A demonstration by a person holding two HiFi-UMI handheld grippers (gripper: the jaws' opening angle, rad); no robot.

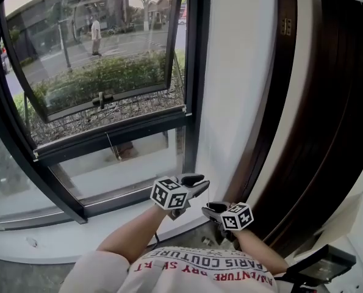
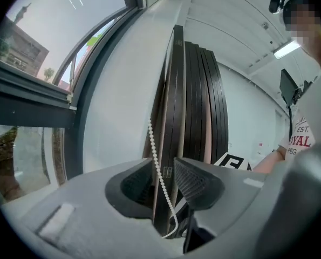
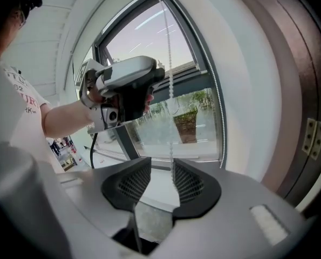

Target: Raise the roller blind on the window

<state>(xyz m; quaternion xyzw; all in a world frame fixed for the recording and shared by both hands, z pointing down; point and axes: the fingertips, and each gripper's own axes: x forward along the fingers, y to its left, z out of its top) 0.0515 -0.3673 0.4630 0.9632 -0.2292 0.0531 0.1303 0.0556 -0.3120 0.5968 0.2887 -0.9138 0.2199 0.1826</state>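
While the left claw [image 2: 163, 163] and right claw [image 3: 161, 162] stand open with the bead chain [image 2: 152, 139] loose between their jaws, close one squarely on it before pulling.

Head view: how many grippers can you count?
2: the left gripper by the window frame; the right gripper just right of it, lower, near the dark panels.

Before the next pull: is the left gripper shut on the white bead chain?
No, the left gripper is open. Its jaws stand apart, and the white bead chain hangs between them unclamped.
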